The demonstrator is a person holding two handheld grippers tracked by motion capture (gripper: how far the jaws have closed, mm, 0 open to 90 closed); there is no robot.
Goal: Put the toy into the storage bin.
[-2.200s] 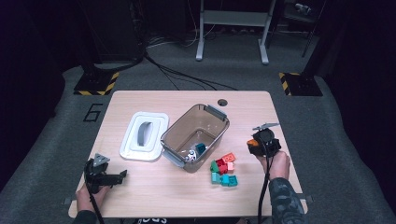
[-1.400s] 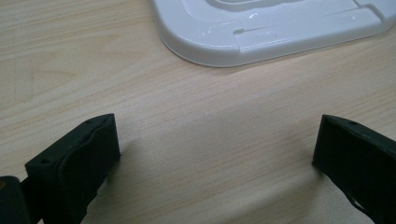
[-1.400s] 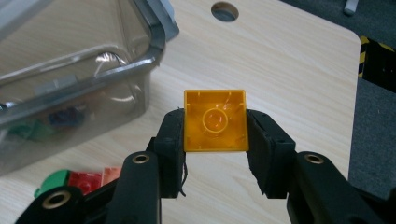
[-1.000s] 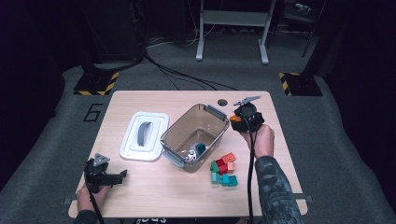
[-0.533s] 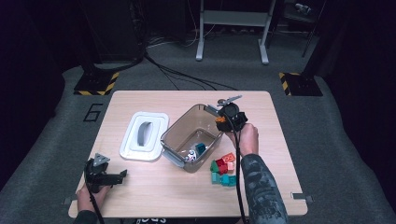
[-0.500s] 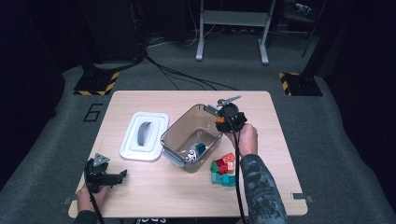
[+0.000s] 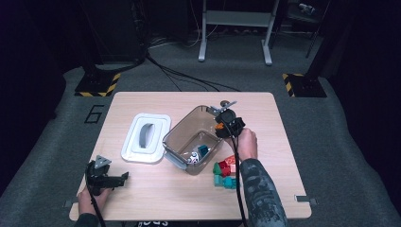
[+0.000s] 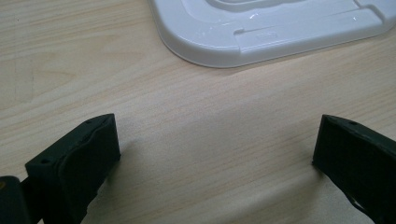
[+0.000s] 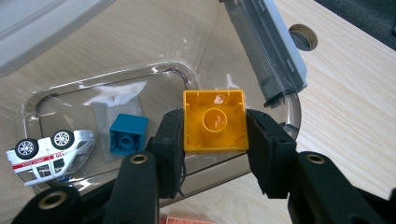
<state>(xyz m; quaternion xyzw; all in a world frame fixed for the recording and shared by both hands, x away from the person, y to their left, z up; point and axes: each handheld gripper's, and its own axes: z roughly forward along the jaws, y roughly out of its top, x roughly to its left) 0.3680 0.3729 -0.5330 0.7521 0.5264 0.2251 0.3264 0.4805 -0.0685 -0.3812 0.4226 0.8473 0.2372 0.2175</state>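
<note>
Left gripper is just parked at the near-left corner of the table, jaws spread wide with nothing between them, a bit short of the white lid. Moving right, the clear bin already has a blue block and an overturned toy car inside. Right gripper is clamped on a yellow block and now hangs over the bin's near rim. A couple seconds back it was out by the table's right edge beside the block pile, so it's carried this one across. Looks ready to drop in, I'd say.
</note>
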